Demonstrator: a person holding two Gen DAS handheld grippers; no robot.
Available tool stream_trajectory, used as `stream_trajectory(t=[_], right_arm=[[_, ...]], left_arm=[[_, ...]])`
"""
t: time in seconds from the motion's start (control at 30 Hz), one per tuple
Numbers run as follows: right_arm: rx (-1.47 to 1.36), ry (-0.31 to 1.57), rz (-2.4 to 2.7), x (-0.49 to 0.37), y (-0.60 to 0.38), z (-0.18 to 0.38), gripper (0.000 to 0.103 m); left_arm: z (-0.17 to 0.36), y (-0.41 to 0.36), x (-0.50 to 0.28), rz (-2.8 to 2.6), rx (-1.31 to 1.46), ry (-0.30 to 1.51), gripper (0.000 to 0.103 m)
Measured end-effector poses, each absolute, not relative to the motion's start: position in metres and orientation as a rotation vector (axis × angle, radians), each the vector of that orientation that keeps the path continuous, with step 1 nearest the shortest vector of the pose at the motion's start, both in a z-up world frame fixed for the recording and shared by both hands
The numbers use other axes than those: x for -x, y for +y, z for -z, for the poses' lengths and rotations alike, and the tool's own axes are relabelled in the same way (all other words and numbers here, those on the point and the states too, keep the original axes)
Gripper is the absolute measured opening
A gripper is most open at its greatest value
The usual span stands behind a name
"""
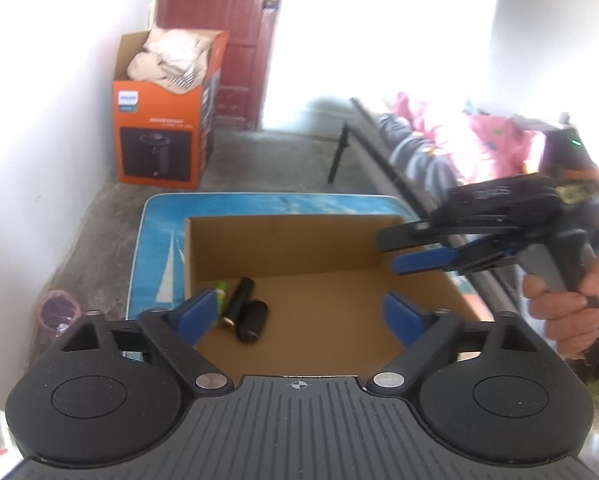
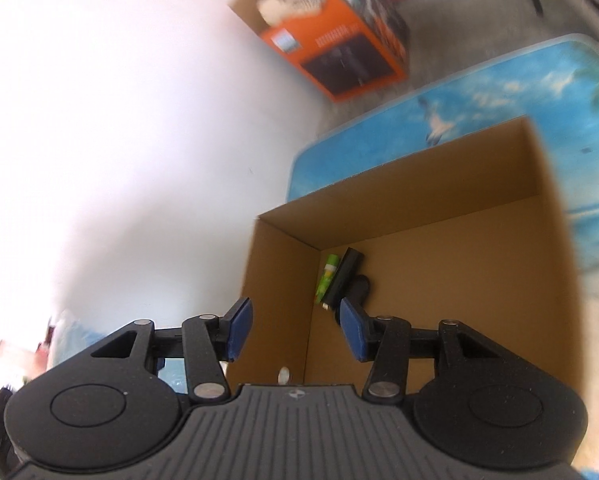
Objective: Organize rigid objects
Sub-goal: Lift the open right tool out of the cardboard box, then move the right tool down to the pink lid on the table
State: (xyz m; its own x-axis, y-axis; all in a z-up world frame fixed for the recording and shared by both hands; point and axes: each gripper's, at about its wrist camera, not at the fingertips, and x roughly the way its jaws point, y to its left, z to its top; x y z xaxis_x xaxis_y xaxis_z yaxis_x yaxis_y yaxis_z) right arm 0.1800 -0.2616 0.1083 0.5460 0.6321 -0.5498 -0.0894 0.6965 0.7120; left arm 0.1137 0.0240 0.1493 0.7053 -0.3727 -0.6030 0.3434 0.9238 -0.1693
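An open cardboard box (image 1: pixel 299 240) stands on a blue beach-print table (image 1: pixel 159 248). In its left corner lie a green tube (image 1: pixel 220 294), a black cylinder with a gold end (image 1: pixel 238 300) and a short black cylinder (image 1: pixel 253 320). My left gripper (image 1: pixel 299 316) is open and empty above the box's near side. My right gripper (image 1: pixel 391 252) is seen from the side over the box's right wall, jaws apart and empty. In the right wrist view the right gripper (image 2: pixel 295 330) is open over the box's left wall (image 2: pixel 279 280), with the green tube (image 2: pixel 326 278) and black cylinder (image 2: pixel 341 276) beyond.
An orange appliance box (image 1: pixel 163 120) stuffed with cloth stands on the concrete floor by the white wall and a red door (image 1: pixel 227 40). A bed with pink bedding (image 1: pixel 479 140) runs along the right. A coin-like disc (image 2: pixel 284 376) lies near the box's wall.
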Motion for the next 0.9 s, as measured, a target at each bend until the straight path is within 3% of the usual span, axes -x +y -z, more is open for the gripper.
stream_trajectory(t=[0.17,0.43,0.7,0.9], right_arm=[[-0.652,0.804,-0.43,-0.083,-0.281,-0.102,0.057],[-0.67,0.81,-0.272,0.009,-0.265,-0.029,0.057],[-0.653,0.852,-0.256,0.021,-0.237,0.019,0.052],[-0.664,0.865,-0.269,0.014,-0.233,0.026,0.043]], left_arm=[[-0.135,0.015,-0.067,0.464,0.019,0.69,0.102],[-0.068,-0.019,-0.025,0.495,-0.073,0.833,0.103],[-0.008,-0.041,-0.005,0.477,-0.181,0.838,0.101],[0.01,-0.049,-0.01,0.463,-0.175,0.799,0.09]])
